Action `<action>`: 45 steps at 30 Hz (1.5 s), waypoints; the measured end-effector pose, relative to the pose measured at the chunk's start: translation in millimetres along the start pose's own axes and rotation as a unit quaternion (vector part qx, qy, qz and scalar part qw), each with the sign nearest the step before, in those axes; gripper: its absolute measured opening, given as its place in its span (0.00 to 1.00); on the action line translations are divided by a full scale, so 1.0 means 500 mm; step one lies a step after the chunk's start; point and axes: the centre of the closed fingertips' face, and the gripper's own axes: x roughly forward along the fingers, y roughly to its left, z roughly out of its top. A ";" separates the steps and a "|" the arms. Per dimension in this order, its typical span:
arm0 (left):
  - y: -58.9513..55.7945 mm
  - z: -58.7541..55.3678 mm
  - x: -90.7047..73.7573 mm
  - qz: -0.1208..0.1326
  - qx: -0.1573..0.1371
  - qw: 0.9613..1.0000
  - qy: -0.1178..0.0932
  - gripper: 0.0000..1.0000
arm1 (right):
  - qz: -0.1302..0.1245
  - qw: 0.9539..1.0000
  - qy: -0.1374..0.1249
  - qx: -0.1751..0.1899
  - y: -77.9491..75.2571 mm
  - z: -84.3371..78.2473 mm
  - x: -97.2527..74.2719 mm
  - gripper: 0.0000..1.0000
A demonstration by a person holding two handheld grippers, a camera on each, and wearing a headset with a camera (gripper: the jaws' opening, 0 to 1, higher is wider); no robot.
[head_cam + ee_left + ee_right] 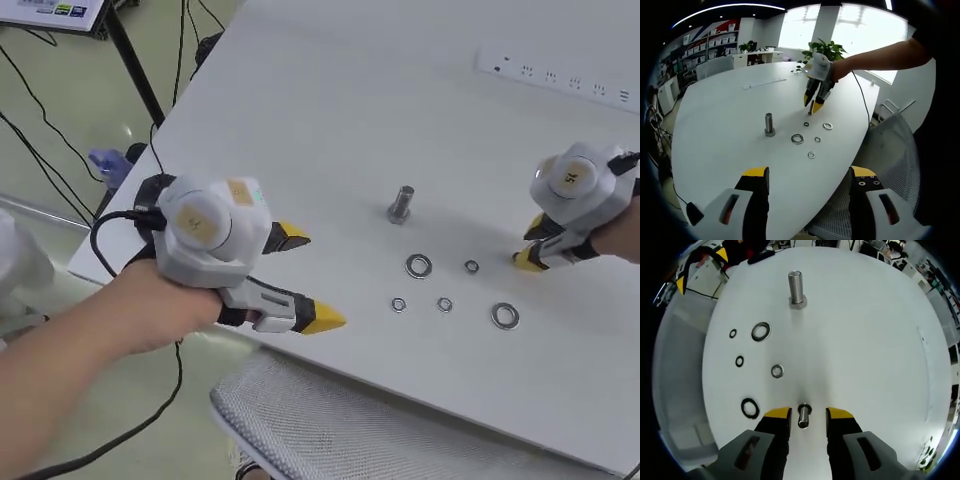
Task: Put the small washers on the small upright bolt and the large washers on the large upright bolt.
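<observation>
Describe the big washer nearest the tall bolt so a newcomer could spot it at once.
On the white table, find the large upright steel bolt. The flat silver ring washer lies closest to its base, on the near side. It is wider than the three small washers, and the other large washer lies farther away, by the table's near edge.

Five loose washers (pixel 419 266) lie on the counter (pixel 330 130) near an upright bolt (pixel 401 203), between the left gripper (pixel 318 279) and the right gripper (pixel 527 245).

White table (pixel 350 120) — power strip (pixel 560 77) lies near its far edge. Mesh chair (pixel 330 430) at the near edge. Black cables (pixel 40 140) cross the floor. Potted plant (pixel 826 49) beyond the table — before bright windows (pixel 800 30).
</observation>
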 end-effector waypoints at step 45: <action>-0.009 0.027 -0.028 0.009 0.010 1.000 -0.024 0.64 | 0.026 0.996 -0.014 -0.089 0.085 0.104 0.031 0.27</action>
